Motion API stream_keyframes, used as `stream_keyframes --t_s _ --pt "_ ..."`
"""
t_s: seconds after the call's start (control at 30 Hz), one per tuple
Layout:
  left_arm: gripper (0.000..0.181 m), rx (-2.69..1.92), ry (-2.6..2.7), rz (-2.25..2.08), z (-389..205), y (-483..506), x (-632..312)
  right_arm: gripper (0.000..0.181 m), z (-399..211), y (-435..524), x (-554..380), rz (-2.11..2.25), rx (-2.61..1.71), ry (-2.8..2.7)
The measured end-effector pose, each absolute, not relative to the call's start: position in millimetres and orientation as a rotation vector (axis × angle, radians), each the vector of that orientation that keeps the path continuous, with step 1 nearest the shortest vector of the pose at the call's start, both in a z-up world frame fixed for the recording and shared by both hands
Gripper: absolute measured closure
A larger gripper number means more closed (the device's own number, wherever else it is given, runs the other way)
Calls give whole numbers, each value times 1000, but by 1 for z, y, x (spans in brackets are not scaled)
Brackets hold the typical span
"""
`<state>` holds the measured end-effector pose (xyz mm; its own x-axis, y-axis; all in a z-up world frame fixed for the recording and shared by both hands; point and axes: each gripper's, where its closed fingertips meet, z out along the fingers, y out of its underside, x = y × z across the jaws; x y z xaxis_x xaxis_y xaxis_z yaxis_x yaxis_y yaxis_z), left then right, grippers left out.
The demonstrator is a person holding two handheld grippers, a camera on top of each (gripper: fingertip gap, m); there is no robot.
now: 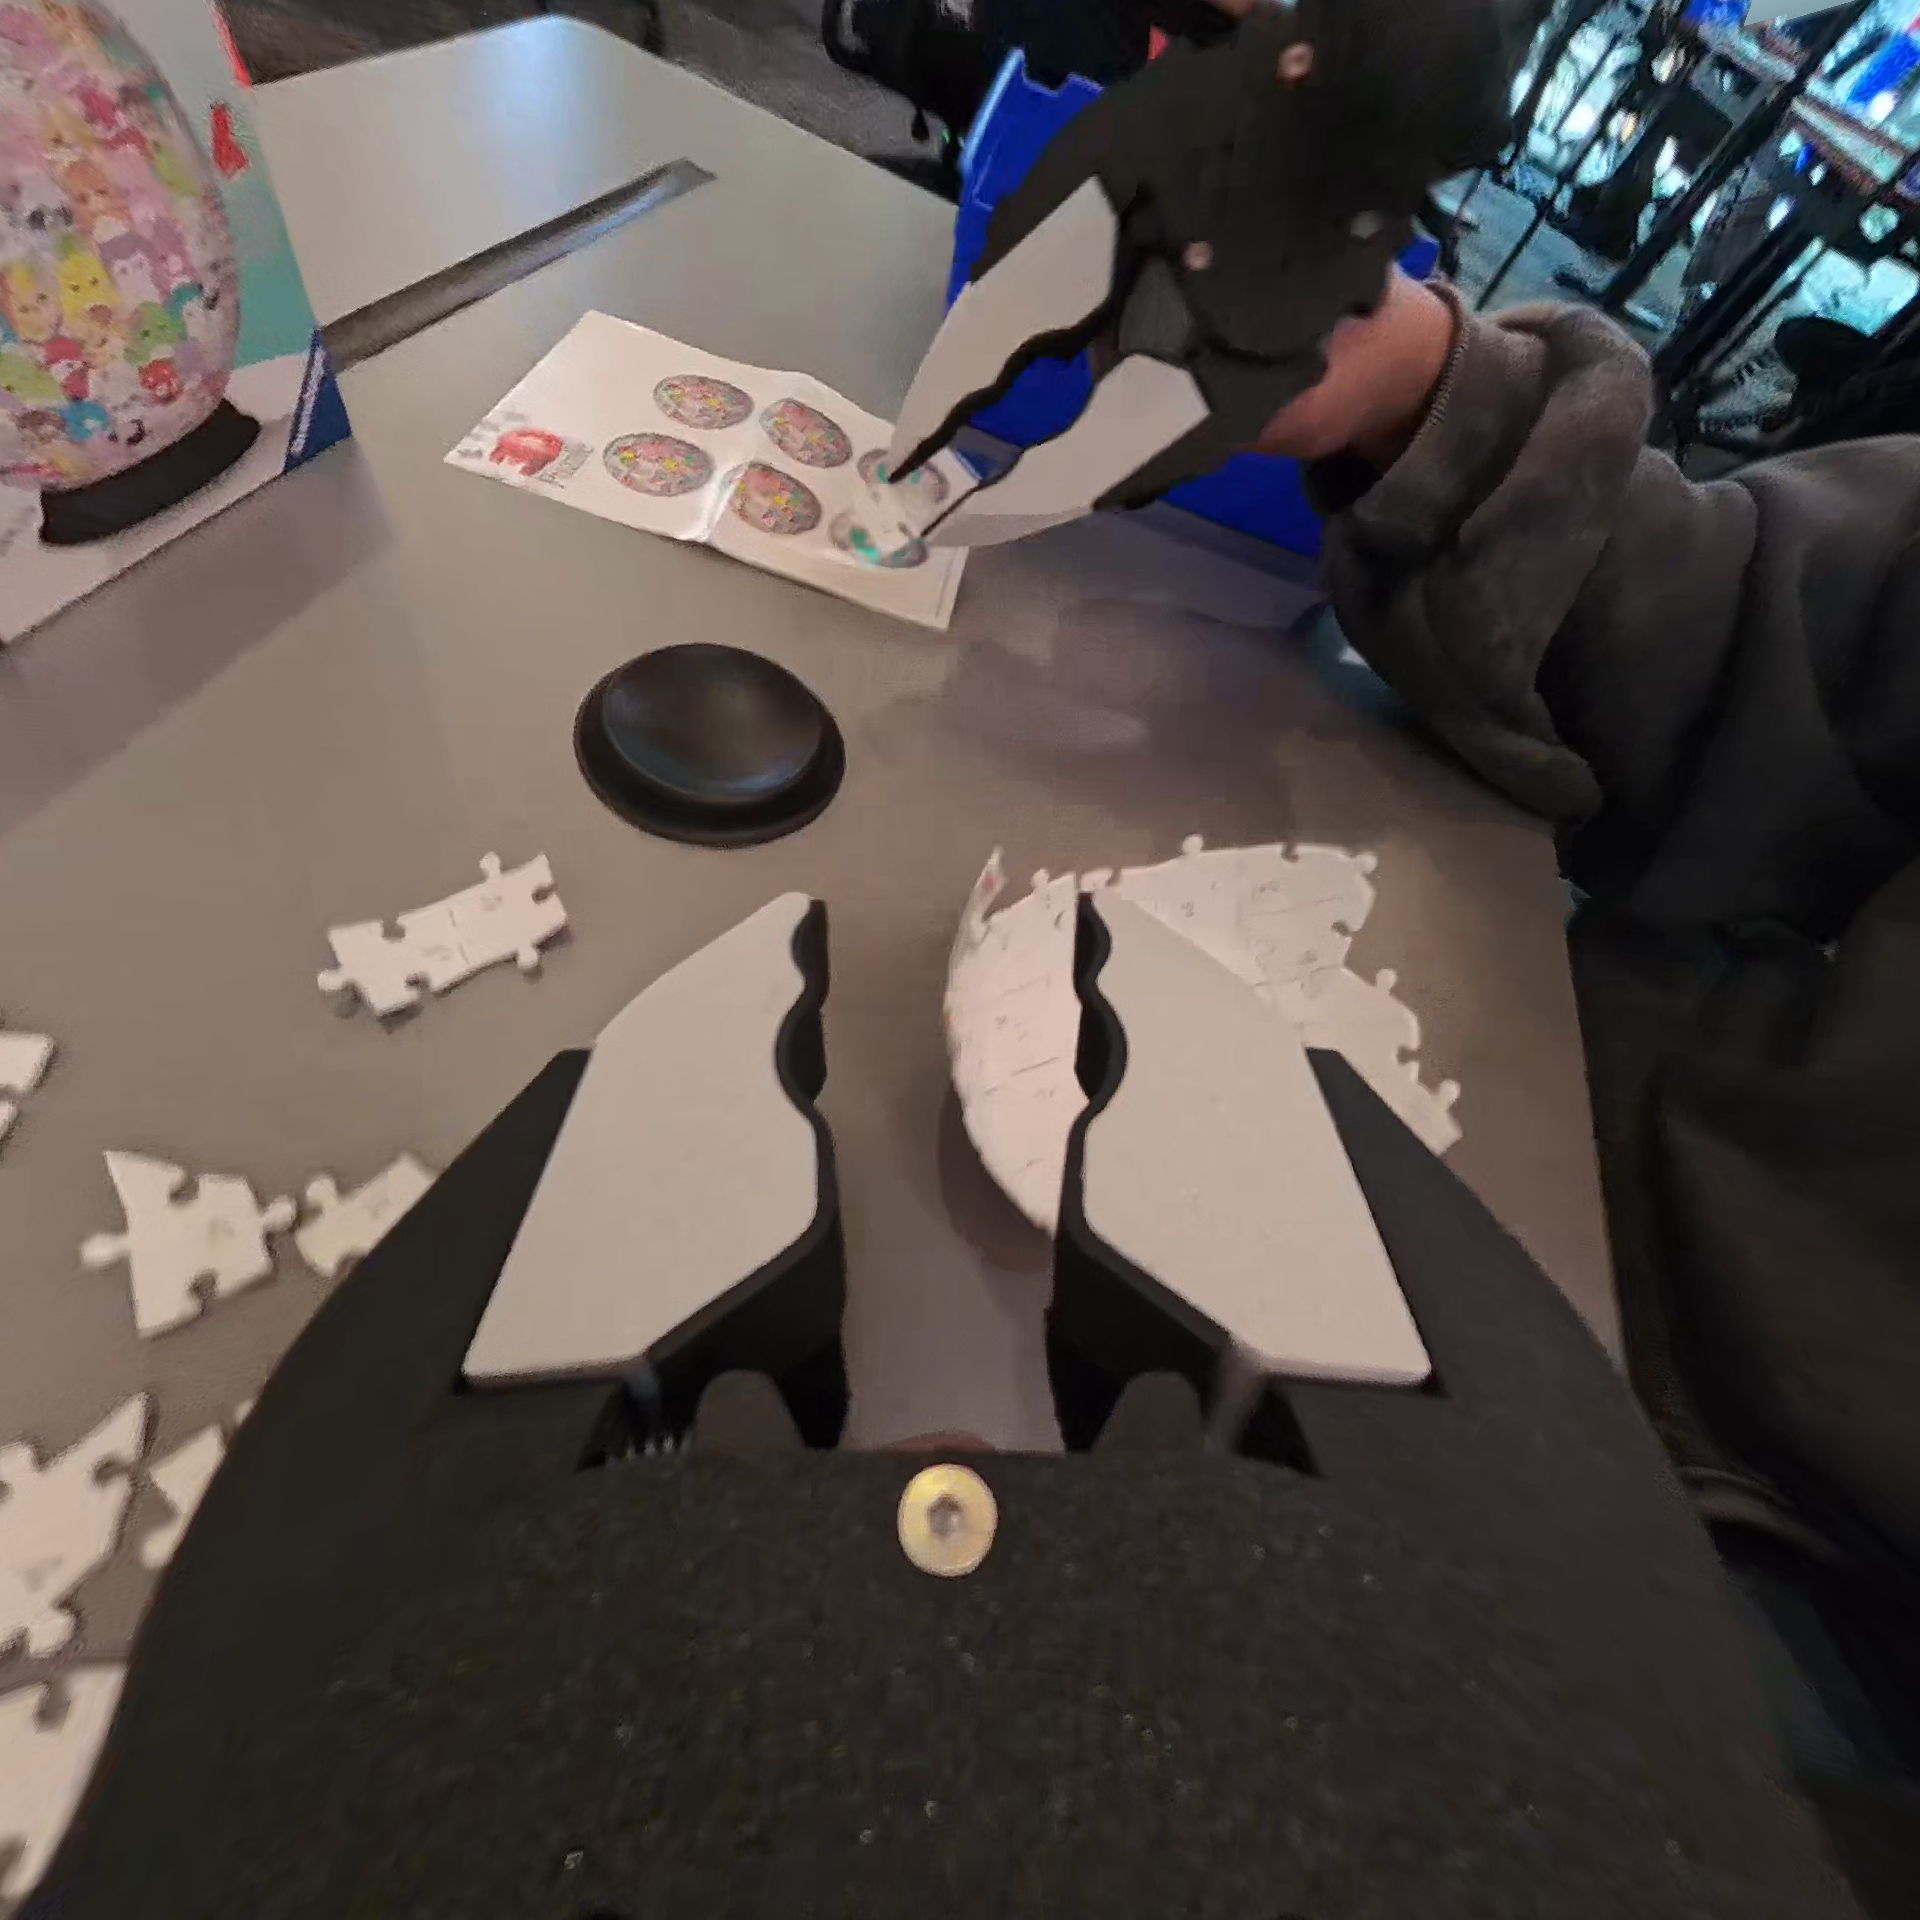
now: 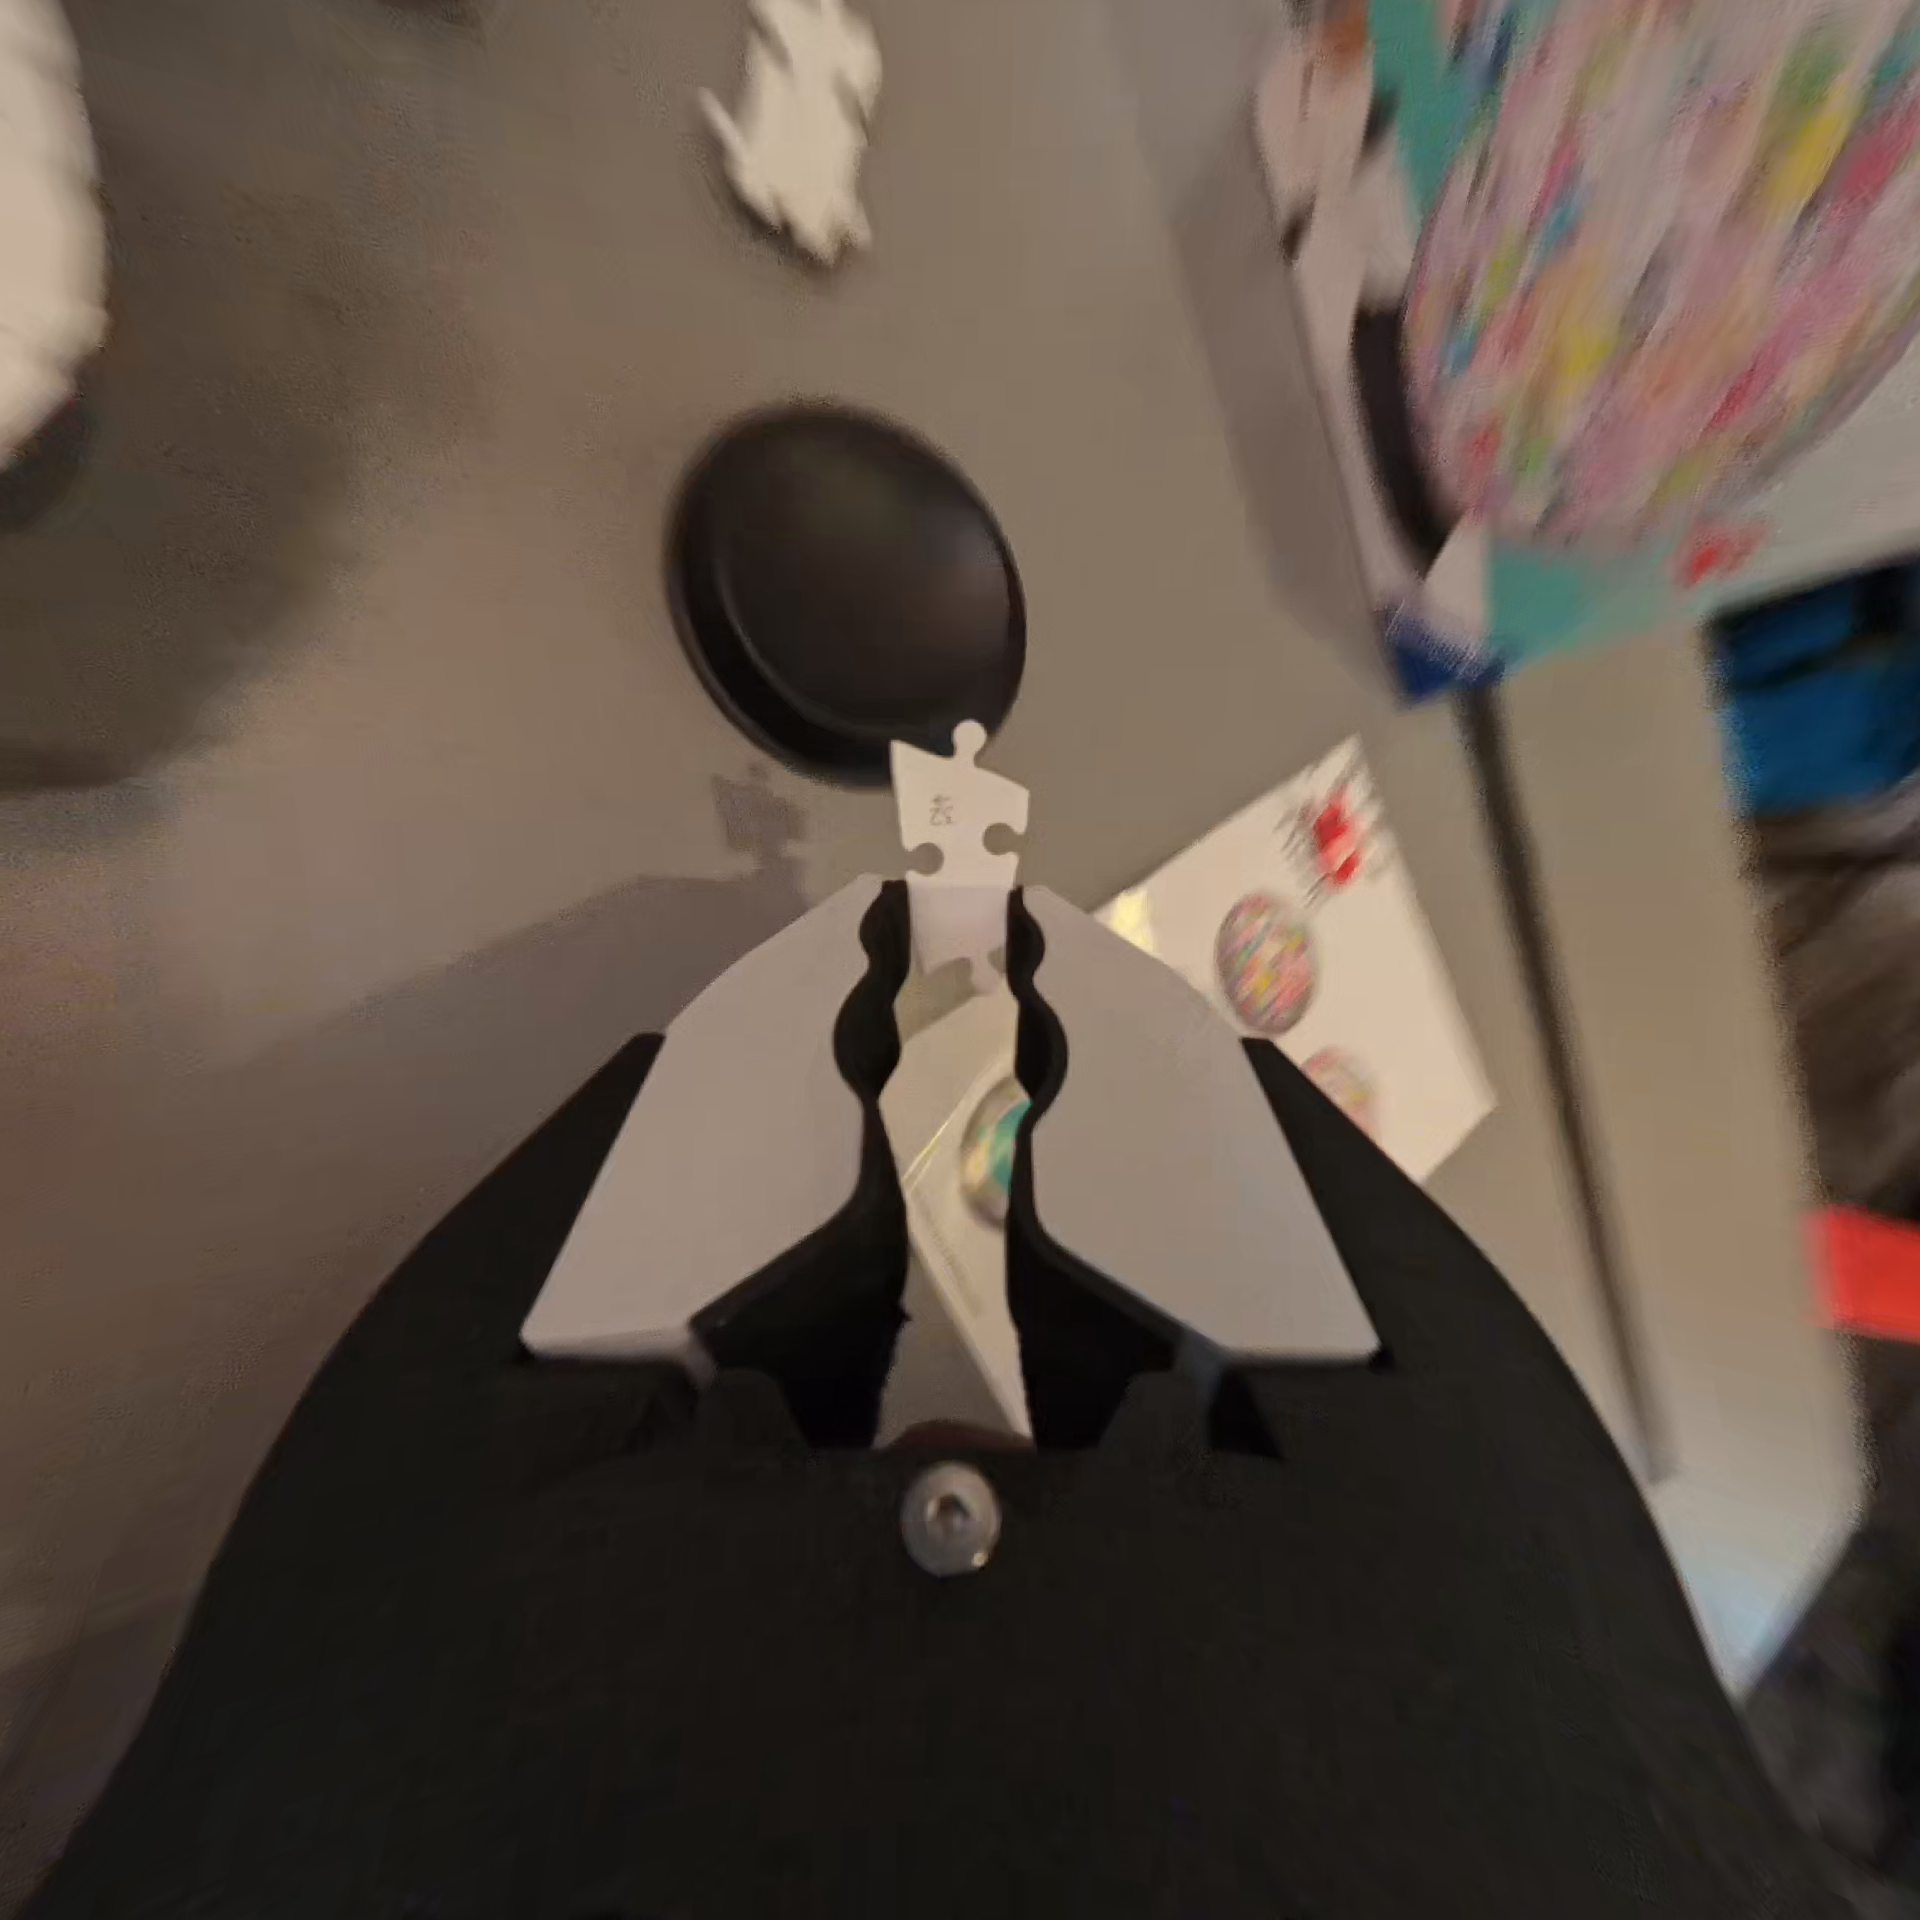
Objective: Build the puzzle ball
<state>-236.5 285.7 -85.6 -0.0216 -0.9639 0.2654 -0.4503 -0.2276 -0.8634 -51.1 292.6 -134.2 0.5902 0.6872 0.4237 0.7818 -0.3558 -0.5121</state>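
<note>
My left gripper (image 1: pixel 951 914) is open and empty, low over the grey table, its right finger over a curved, part-built white puzzle shell (image 1: pixel 1262 935). My right gripper (image 2: pixel 954 888) is shut on a single white puzzle piece (image 2: pixel 958 805), held above the table near the black round stand (image 2: pixel 847 592). In the left wrist view the right gripper (image 1: pixel 914 499) hovers over the instruction leaflet (image 1: pixel 717 457), and the stand (image 1: pixel 710 740) sits mid-table. Loose white pieces (image 1: pixel 447 935) lie at the left.
The puzzle box (image 1: pixel 125 281) with a colourful ball picture stands at the far left; it is blurred in the right wrist view (image 2: pixel 1621 312). A blue bin (image 1: pixel 1039 156) sits beyond the table. A person's grey sleeve (image 1: pixel 1538 582) rests on the table's right edge.
</note>
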Motion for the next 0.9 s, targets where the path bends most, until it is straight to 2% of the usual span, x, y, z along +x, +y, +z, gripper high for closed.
stream_keyframes --t_s 0.2,0.3,0.37,0.47,0.5,0.57,0.73,0.83,0.9 --pt "145 -1758 1652 -1415 -50 257 -189 164 -49 270 -145 -327 -1612 -1431" --pt "156 -1767 1684 -1418 -51 252 -183 164 -45 266 -168 -355 -1532 -1484" --pt "172 -1776 1670 -1415 -54 254 -185 164 -47 267 -174 -350 -1509 -1494" --pt "178 -1805 1613 -1468 -56 257 -190 164 -50 266 -181 -334 -1481 -1496" --pt "179 -1819 1606 -1443 -60 260 -191 181 -50 266 -182 -336 -1465 -1501" --pt "179 -1818 1587 -1437 -62 262 -194 181 -49 268 -184 -314 -1428 -1473" --pt "179 -1736 1372 -1462 -49 285 -199 171 -56 280 -177 126 -1635 -1172" --pt "179 -1647 1248 -1530 -39 294 -204 167 -62 285 -180 596 -1821 -866" --pt "179 -1611 1226 -1581 -38 292 -205 167 -50 281 -191 953 -1784 -706"
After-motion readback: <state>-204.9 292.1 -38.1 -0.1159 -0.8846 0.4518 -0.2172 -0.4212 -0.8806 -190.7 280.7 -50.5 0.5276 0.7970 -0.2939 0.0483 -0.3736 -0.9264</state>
